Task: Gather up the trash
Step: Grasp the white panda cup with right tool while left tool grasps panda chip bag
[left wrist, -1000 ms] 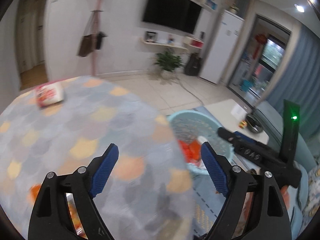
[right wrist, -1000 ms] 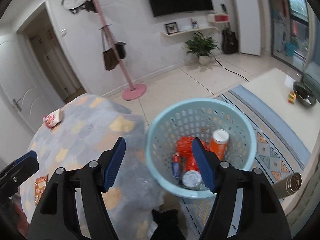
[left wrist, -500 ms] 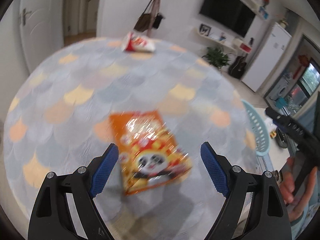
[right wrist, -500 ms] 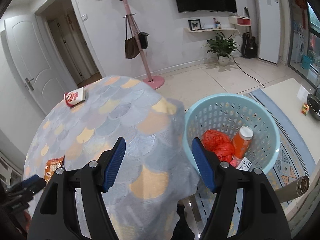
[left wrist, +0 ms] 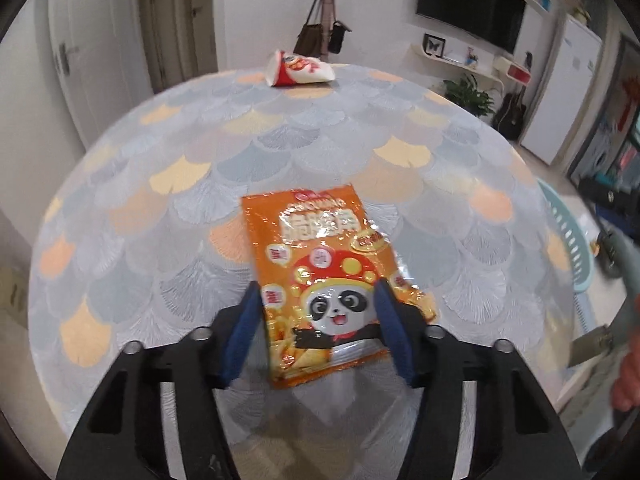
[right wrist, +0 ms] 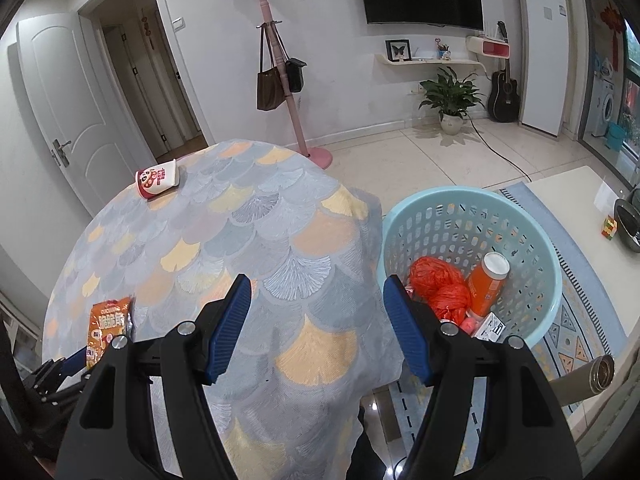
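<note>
An orange snack bag with a panda (left wrist: 324, 276) lies flat on the round table (left wrist: 200, 208). My left gripper (left wrist: 318, 308) is open, its blue pads on either side of the bag's near end. The bag also shows in the right wrist view (right wrist: 108, 326), at the table's left edge. A red and white paper cup (left wrist: 298, 68) lies on its side at the table's far edge; the right wrist view shows it too (right wrist: 158, 179). My right gripper (right wrist: 318, 300) is open and empty, above the table's right edge beside the light blue basket (right wrist: 432, 200).
The basket holds red plastic bags (right wrist: 438, 286), an orange bottle (right wrist: 488, 284) and a small white box (right wrist: 490, 326). A pink coat stand with bags (right wrist: 282, 76), a potted plant (right wrist: 450, 96) and a low white table (right wrist: 576, 216) stand around.
My left gripper has swung from the basket side across the table and closed in on the panda bag, jaws narrowing around it. My right gripper drew back from over the basket toward the table.
</note>
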Demonstrator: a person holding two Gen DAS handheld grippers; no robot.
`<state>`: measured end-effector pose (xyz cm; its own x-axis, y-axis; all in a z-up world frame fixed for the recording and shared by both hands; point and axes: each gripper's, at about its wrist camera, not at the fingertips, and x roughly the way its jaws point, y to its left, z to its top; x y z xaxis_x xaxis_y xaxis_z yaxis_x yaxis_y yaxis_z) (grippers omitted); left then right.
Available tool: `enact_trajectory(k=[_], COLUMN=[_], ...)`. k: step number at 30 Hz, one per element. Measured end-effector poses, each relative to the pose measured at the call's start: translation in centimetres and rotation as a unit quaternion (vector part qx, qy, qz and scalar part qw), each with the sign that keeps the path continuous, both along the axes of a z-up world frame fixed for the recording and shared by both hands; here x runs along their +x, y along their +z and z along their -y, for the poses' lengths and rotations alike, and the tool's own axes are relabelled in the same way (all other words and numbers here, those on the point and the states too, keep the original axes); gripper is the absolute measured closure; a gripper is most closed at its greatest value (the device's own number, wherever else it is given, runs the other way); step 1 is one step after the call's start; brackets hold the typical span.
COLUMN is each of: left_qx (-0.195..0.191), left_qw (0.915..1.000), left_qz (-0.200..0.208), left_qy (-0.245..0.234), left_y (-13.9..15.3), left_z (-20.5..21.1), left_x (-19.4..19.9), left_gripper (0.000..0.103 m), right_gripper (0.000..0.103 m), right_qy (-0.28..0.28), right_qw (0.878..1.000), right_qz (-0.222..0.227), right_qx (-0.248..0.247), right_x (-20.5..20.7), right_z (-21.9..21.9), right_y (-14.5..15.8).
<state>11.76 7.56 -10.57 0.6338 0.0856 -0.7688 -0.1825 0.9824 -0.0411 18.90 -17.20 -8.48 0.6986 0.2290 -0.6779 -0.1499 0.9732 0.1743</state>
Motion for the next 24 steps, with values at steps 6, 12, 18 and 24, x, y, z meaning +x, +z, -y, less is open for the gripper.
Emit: enact_trajectory(k=[6, 12, 18, 24], left_qx=[0.025, -0.011, -0.044, -0.059], left_qw=[0.9996, 0.9992, 0.9969, 0.9958], left_qz=[0.012, 0.031, 0.058, 0.068], left_qy=[-0.005, -0.021, -0.029, -0.018], left_y=[0.2, 0.8, 2.2, 3.4], left_z=[0.3, -0.6, -1.9, -4.5], left_x=[-0.4, -0.8, -1.0, 0.2], left_gripper=[0.095, 0.100, 0.101, 0.101], right_gripper=[0.038, 0.038, 0.038, 0.038], right_qy=[0.003, 0.014, 0.045, 0.093], right_qw=[1.000, 1.000, 0.999, 0.995], right_qz=[-0.002, -0.003, 0.004, 0.012], right_qx=[-0.001, 0.004, -0.004, -0.012], right_x=[0.0, 0.3, 0.6, 1.9], right_z=[-0.1, -0.9, -3.3, -7.7], right_y=[0.1, 0.3, 0.9, 2.4])
